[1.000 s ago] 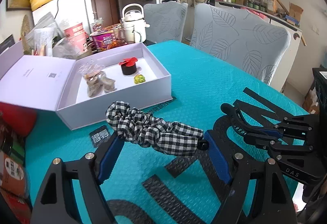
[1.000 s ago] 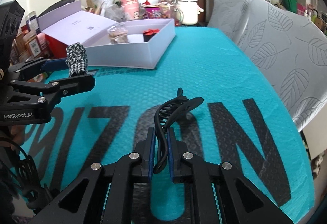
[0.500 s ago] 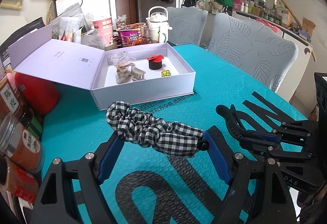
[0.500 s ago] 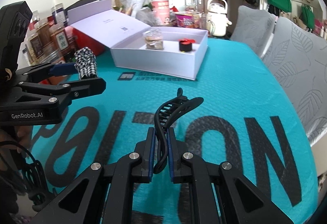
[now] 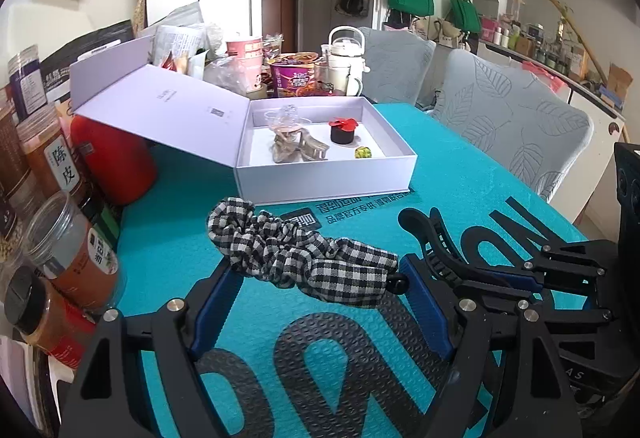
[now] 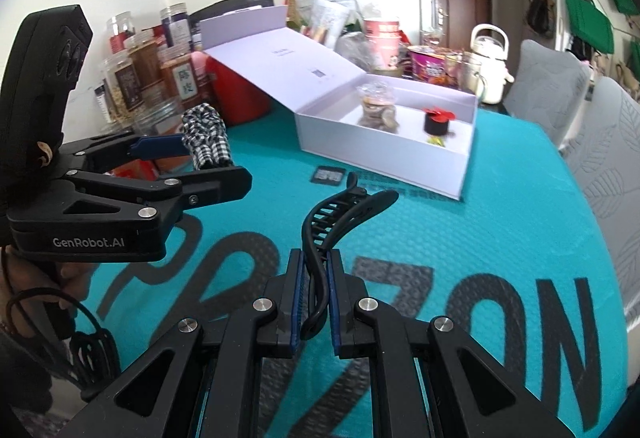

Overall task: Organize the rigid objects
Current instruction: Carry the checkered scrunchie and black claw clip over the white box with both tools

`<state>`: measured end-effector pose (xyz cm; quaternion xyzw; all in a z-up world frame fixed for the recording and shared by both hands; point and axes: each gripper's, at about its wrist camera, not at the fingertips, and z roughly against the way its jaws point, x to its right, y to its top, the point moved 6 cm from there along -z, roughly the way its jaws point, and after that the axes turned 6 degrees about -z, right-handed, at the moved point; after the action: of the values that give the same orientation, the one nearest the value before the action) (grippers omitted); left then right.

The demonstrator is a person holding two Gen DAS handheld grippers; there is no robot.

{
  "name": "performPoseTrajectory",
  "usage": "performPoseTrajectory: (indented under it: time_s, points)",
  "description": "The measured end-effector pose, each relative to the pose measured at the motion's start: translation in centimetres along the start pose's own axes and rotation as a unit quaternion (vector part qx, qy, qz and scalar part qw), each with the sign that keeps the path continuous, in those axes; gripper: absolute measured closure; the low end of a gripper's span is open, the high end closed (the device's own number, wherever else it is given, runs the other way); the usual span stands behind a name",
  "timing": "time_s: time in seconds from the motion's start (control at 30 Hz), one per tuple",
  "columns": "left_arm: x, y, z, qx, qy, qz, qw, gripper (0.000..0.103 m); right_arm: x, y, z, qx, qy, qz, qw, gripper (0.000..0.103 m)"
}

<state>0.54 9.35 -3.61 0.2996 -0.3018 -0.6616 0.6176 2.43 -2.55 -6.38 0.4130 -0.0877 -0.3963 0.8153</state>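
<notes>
left wrist view: the checked scrunchie (image 5: 304, 258) is hanging stretched between the left gripper (image 5: 316, 290) fingers above the teal mat (image 5: 460, 174), with bare mat reaching to the open white box (image 5: 328, 182). beside it, the right gripper (image 6: 316, 294) is pinching a black hair claw (image 6: 340, 214) narrowly; jars (image 5: 72, 250) are crowding the left edge.

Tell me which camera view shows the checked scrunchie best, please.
The left wrist view shows the checked scrunchie best: it lies stretched across the frame, held between the jaws of the left gripper, its full length visible. The right wrist view shows it only end-on, small and bunched, at the far left.
</notes>
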Motion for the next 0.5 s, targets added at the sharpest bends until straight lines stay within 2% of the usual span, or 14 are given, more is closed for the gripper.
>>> performPoseTrajectory:
  time_s: [0.4,0.5]
  points:
    - [-4.0,0.1,-1.0,-0.016,0.021,0.050,0.9984,0.023,-1.7,2.7,-0.9,-0.005,0.046,0.007,0.999,0.092]
    - [-4.7,0.7,-1.2,-0.010,0.022,0.053,0.9983,0.023,-1.8,3.6,-0.9,0.000,0.042,0.014,0.999,0.092]
